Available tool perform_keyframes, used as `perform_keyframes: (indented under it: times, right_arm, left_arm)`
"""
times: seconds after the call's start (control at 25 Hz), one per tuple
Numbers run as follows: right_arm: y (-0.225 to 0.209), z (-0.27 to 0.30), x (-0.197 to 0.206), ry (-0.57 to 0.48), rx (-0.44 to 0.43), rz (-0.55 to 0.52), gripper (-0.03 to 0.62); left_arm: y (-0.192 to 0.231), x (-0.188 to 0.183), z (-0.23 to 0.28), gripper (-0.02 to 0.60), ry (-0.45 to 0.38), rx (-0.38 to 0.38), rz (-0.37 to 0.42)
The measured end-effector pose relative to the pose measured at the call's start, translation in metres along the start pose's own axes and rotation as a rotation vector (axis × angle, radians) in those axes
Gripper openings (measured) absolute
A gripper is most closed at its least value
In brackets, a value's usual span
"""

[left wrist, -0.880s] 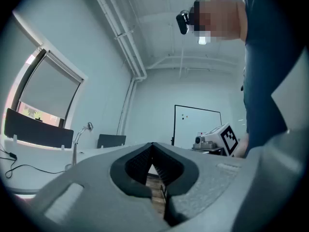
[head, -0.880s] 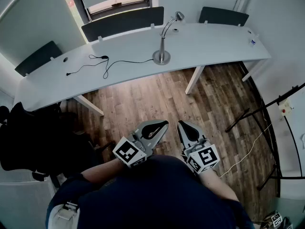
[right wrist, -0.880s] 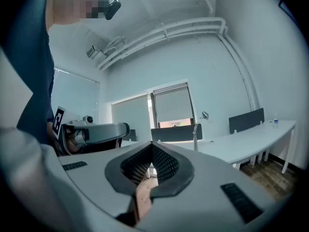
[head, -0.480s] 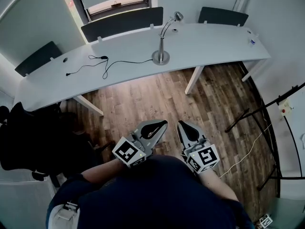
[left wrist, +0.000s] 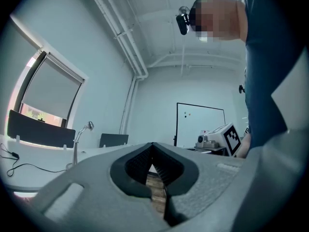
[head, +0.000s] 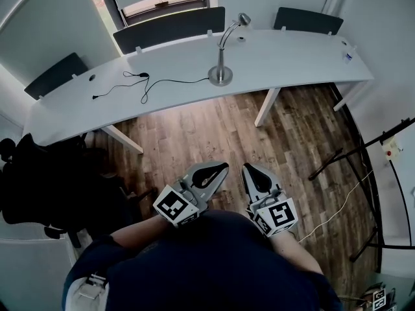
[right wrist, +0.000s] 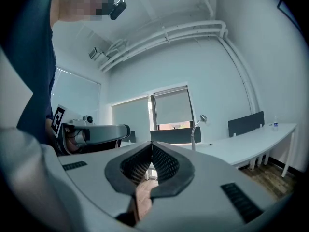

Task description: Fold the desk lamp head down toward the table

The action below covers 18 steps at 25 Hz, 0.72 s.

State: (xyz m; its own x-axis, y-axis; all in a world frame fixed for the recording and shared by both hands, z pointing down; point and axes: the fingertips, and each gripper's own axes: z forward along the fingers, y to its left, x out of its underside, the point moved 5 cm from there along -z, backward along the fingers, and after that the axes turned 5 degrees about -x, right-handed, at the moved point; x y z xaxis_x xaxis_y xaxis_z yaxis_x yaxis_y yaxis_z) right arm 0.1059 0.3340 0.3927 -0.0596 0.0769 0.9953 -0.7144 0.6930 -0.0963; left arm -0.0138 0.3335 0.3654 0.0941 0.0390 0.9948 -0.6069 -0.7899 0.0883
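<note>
A silver desk lamp point(head: 222, 57) stands on the long white table point(head: 285, 60), its gooseneck upright and curving to a small head point(head: 244, 19) raised toward the far side. It also shows small in the left gripper view as the lamp point(left wrist: 79, 143) and in the right gripper view as the lamp point(right wrist: 196, 129). My left gripper point(head: 222, 168) and right gripper point(head: 248, 169) are held close to my body over the wooden floor, far from the table. Both are shut with nothing between their jaws.
A black cable point(head: 139, 83) runs from the lamp leftward across the table. Dark partition panels point(head: 168, 28) line the table's far edge. A black chair point(head: 45, 186) stands at the left, a stand with cables point(head: 363, 154) at the right. A small bottle point(head: 349, 56) sits at the table's right end.
The view has shifted slightly, so the table and lamp sit a little to the right and up. Both grippers stay where they were, shut.
</note>
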Motion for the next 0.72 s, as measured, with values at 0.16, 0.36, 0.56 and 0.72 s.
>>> perform_keyframes:
  times: [0.16, 0.36, 0.56, 0.72]
  right_arm:
    - [-0.01, -0.012, 0.008, -0.004, -0.011, -0.003, 0.011]
    - [-0.019, -0.014, 0.017, 0.015, -0.031, 0.012, 0.011]
    - [-0.037, 0.004, 0.014, 0.016, -0.029, 0.005, 0.011]
    - [-0.057, 0.033, 0.01, 0.022, -0.003, -0.03, 0.011]
  left_arm:
    - [-0.009, 0.01, 0.009, 0.005, 0.014, -0.034, 0.001]
    - [-0.008, 0.013, 0.015, 0.006, 0.008, -0.064, -0.014]
    - [0.012, 0.015, 0.028, 0.006, 0.0, -0.063, -0.03]
    - [0.046, 0.013, 0.045, 0.006, -0.023, -0.041, -0.031]
